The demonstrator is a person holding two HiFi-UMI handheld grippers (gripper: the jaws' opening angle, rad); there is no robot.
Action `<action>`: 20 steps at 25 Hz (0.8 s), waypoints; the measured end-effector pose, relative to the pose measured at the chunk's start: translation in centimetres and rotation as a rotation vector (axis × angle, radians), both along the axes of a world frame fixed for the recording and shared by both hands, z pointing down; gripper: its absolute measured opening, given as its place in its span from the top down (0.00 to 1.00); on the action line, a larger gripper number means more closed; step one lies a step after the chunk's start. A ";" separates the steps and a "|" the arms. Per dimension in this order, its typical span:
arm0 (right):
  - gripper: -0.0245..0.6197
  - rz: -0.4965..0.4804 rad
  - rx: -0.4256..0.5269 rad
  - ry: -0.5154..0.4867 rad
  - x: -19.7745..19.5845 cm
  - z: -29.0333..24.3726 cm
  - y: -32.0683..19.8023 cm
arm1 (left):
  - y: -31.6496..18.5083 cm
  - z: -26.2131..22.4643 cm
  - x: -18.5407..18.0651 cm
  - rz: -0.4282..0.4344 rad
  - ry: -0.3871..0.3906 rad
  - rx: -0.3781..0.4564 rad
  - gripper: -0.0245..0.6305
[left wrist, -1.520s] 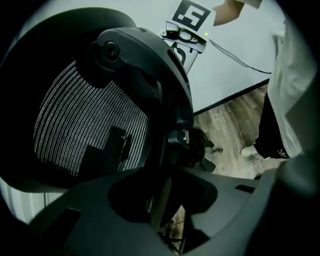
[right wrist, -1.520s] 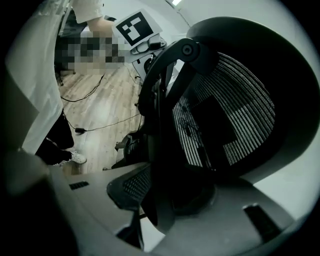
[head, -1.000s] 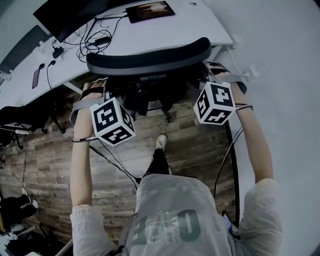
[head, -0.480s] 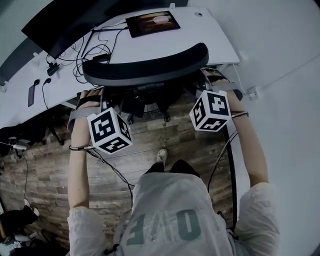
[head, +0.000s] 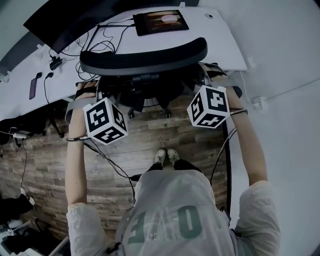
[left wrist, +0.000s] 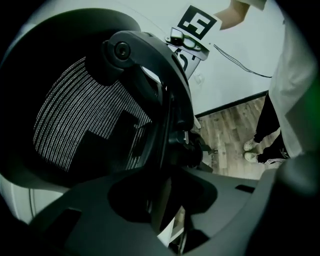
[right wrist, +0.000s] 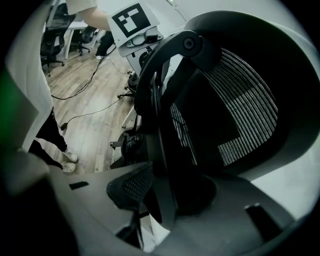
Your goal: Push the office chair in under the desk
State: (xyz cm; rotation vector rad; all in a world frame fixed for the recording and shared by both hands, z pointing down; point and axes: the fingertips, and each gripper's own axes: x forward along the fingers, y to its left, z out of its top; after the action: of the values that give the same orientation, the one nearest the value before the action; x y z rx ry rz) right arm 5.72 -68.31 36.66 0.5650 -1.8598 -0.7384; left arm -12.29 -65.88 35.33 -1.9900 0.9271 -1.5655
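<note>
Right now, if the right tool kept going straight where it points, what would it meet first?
The office chair: its backrest frame stands between the jaws of the right tool, so it meets that at once. Beyond the mesh the white desk looks next, though depth is unclear.

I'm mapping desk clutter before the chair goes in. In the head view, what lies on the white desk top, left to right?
Slim dark phone → small black plug adapter → loose black cables → dark rectangular tablet with a lit screen → small round desk grommet.
</note>
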 end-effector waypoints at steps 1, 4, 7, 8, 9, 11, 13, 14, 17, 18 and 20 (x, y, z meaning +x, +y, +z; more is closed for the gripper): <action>0.75 0.000 -0.007 0.002 0.0 0.0 -0.2 | -0.1 0.0 0.0 0.002 0.010 -0.003 0.76; 0.75 -0.020 -0.003 -0.007 -0.1 0.0 -0.5 | -0.2 0.0 0.0 -0.001 0.015 0.000 0.77; 0.75 -0.038 0.006 -0.029 0.1 0.0 -0.5 | -0.3 0.0 0.2 -0.012 0.018 -0.005 0.76; 0.75 -0.039 0.005 -0.034 0.2 0.0 -0.4 | -0.3 0.0 0.2 -0.014 0.016 -0.006 0.76; 0.75 -0.040 0.005 -0.037 0.2 0.0 -0.4 | -0.3 0.0 0.2 -0.017 0.013 -0.006 0.76; 0.75 -0.041 0.002 -0.044 0.1 -0.1 -0.4 | -0.3 0.0 0.1 -0.027 0.013 0.000 0.76; 0.75 -0.043 -0.006 -0.049 -0.1 -0.2 -0.5 | -0.3 -0.1 -0.1 -0.040 0.025 0.011 0.76; 0.75 -0.047 -0.013 -0.053 -0.1 -0.2 -0.5 | -0.4 -0.1 -0.1 -0.045 0.031 0.017 0.76; 0.75 -0.046 -0.074 -0.137 0.0 -0.3 -0.6 | -0.4 0.1 0.0 -0.067 0.046 0.021 0.75; 0.75 -0.031 -0.103 -0.181 0.0 -0.5 -0.5 | -0.3 0.0 -0.1 -0.082 0.054 0.024 0.75; 0.75 -0.003 -0.121 -0.254 0.0 -1.8 -0.4 | 0.0 -0.9 -0.6 -0.126 0.093 0.059 0.75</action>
State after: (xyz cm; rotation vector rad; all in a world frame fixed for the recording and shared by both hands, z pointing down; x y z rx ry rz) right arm 5.75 -68.70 34.86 0.5996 -2.1243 -0.5718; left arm -12.92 -65.93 34.41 -2.0121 1.1418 -1.5038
